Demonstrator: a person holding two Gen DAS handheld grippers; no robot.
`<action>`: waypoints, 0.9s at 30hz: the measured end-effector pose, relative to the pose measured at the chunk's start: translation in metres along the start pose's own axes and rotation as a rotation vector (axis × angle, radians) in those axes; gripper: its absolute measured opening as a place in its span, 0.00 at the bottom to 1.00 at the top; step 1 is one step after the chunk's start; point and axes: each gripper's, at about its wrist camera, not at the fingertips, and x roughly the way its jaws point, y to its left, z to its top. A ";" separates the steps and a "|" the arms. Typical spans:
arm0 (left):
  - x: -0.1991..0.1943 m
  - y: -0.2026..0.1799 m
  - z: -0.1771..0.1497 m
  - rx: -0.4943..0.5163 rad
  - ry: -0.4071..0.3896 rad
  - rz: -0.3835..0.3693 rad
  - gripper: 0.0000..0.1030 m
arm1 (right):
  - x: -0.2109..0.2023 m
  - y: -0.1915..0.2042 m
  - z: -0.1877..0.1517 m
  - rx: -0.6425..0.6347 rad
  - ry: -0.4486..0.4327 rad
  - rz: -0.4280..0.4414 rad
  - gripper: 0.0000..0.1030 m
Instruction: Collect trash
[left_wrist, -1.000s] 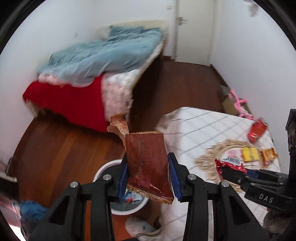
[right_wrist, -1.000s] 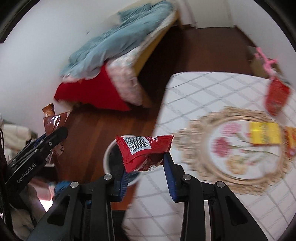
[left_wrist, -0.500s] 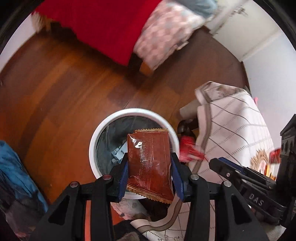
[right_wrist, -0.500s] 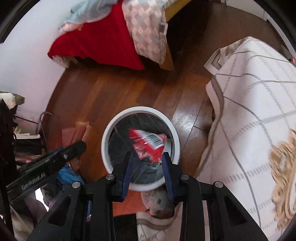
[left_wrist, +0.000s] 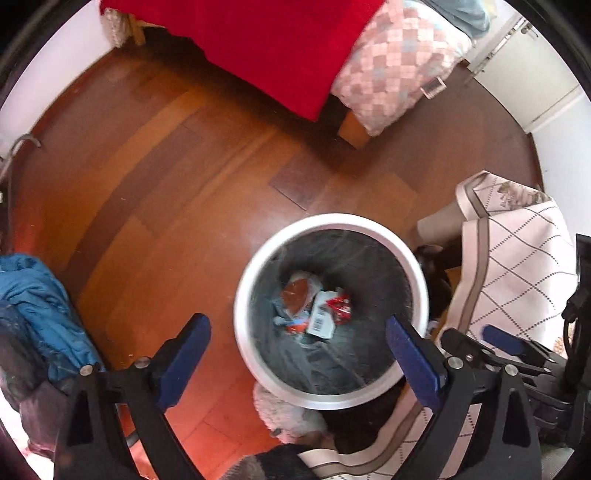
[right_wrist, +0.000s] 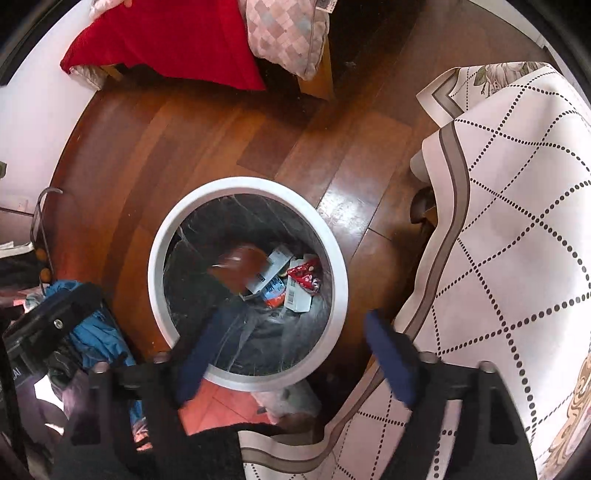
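Over the white bin, both the left gripper and right gripper now have jaws spread empty, the brown wrapper, blurred and perhaps falling, joining the red wrapper inside.

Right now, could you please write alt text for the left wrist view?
The open left gripper hangs over a white bin holding wrappers, on a wooden floor. A red blanket lies beyond.
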 end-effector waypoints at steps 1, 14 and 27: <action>-0.006 0.002 -0.002 0.005 -0.019 0.026 0.95 | -0.001 0.001 -0.001 -0.003 0.001 -0.008 0.92; -0.058 0.003 -0.024 0.038 -0.117 0.102 0.97 | -0.038 0.018 -0.030 -0.042 -0.045 -0.045 1.00; -0.136 -0.018 -0.053 0.098 -0.242 0.101 0.97 | -0.122 0.014 -0.070 -0.029 -0.183 0.005 1.00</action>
